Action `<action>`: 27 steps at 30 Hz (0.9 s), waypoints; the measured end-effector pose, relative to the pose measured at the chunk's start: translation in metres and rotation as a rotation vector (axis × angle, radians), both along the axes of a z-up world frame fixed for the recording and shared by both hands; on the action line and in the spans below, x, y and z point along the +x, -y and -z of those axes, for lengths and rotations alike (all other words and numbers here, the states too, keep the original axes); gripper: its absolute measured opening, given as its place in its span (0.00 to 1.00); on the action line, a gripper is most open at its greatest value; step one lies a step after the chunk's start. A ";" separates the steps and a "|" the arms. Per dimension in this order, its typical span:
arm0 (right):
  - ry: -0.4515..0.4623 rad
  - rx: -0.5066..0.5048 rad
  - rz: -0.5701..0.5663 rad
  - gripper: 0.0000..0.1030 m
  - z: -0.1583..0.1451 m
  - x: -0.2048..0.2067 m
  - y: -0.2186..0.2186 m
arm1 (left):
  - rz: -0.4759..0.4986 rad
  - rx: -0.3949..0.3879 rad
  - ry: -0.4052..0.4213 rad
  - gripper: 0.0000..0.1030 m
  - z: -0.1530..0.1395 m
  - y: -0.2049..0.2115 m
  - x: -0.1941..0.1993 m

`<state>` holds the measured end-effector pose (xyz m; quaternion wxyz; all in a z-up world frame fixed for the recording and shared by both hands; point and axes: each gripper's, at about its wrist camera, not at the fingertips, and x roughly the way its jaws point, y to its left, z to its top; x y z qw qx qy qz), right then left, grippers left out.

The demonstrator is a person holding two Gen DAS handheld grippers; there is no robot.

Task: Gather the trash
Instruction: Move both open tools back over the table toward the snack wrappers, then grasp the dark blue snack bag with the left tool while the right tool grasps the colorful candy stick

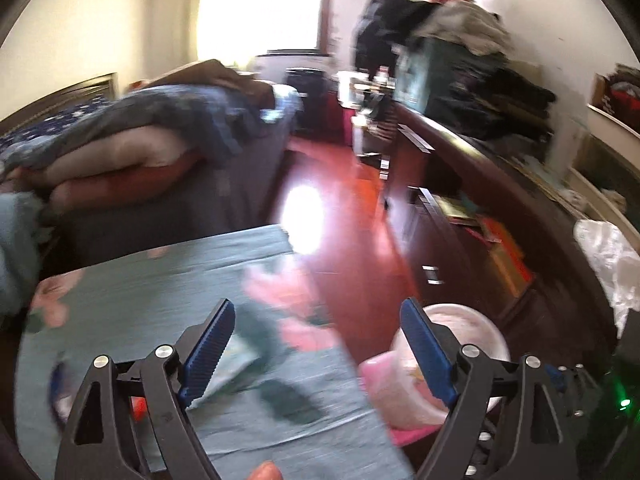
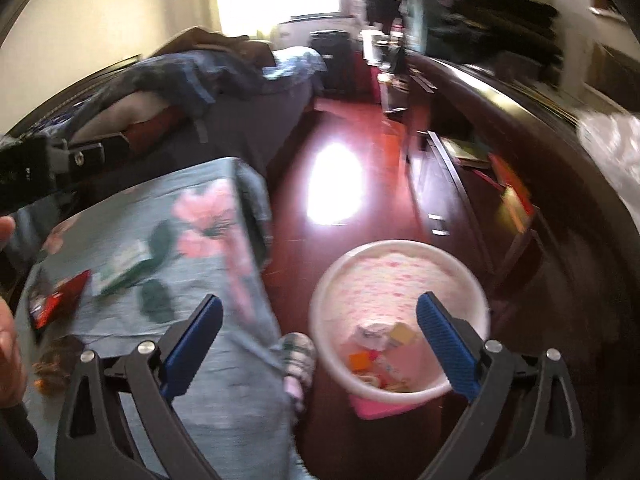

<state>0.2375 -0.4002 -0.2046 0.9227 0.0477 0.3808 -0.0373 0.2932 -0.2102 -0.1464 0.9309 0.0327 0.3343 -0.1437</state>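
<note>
- Trash: red wrapper and green-and-white packet lying on the flowered teal cloth, well apart from the pink-lined waste bin on the red floor; scraps already at the bin's bottom.
- Right gripper: jaws wide apart, nothing between them, hanging over the gap between cloth edge and bin.
- Left gripper: jaws likewise apart and empty, above the cloth's corner, bin rim just beside its right finger.
- Risks, as judged: heavy blur, so easy to misjudge a reach and pinch cloth along with a flat wrapper.
- Could drag the cloth and spill the remaining pieces onto the floor.
- Could also clip the bin rim and tip it.
</note>
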 end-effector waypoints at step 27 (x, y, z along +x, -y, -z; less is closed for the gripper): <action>-0.029 -0.111 -0.389 0.95 0.004 0.026 -0.224 | -0.567 -0.099 -0.307 0.81 0.121 -0.259 0.033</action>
